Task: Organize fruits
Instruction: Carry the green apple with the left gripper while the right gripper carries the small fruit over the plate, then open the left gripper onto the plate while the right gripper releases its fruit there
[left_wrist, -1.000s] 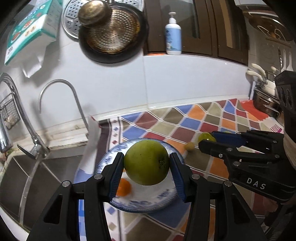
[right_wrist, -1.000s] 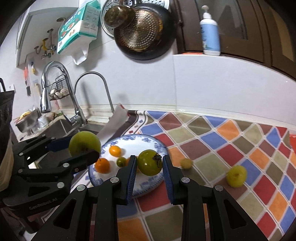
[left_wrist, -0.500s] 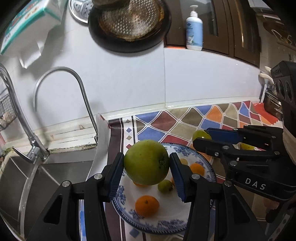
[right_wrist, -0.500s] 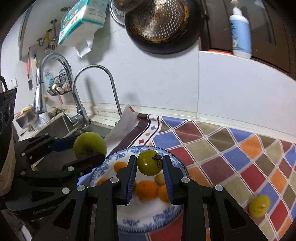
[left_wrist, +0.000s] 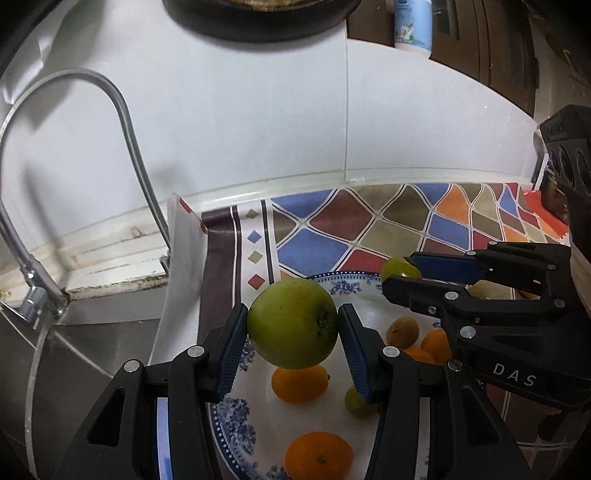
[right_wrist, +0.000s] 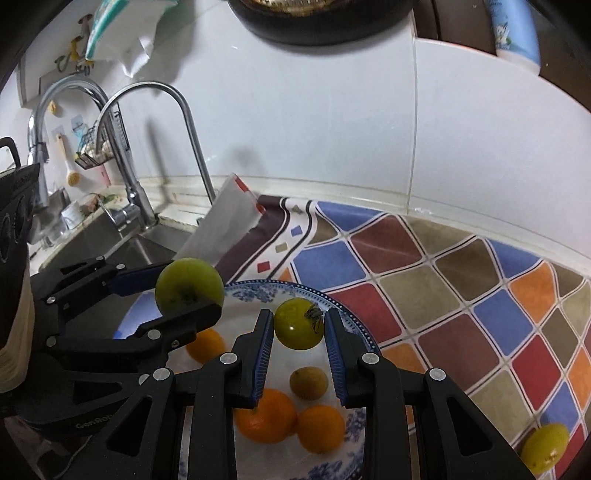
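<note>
The left hand-held gripper (left_wrist: 292, 334) is clamped on one big green apple (left_wrist: 291, 323), its blue pads pressed to both sides, holding it in the air over the left part of the plate (left_wrist: 225, 424). The right hand-held gripper (right_wrist: 298, 332) is clamped on one small green tomato (right_wrist: 299, 324), held above the plate's far rim (right_wrist: 332, 299). On the plate, the right wrist view shows three oranges (right_wrist: 266, 415) and one small tan fruit (right_wrist: 308, 383), the two nearer oranges touching each other; the left wrist view also shows one small green fruit (left_wrist: 356, 402) on it, partly hidden behind the left gripper's finger. One yellow-green fruit (right_wrist: 545, 446) lies apart on the chequered cloth (right_wrist: 461, 288) covering the bench, well to the right of the plate. That makes two fruits held, five on the plate and one loose. Two curved taps (right_wrist: 184, 110) rise over the sink (right_wrist: 110, 247) to the left, and one bottle (left_wrist: 412, 22) stands on the ledge above. Against the frames of half a second ago, both grippers have come nearer the wall and lower, so the plate fills more of each view and the pan on the wall is nearly cut off at the top; both grips are unchanged.
</note>
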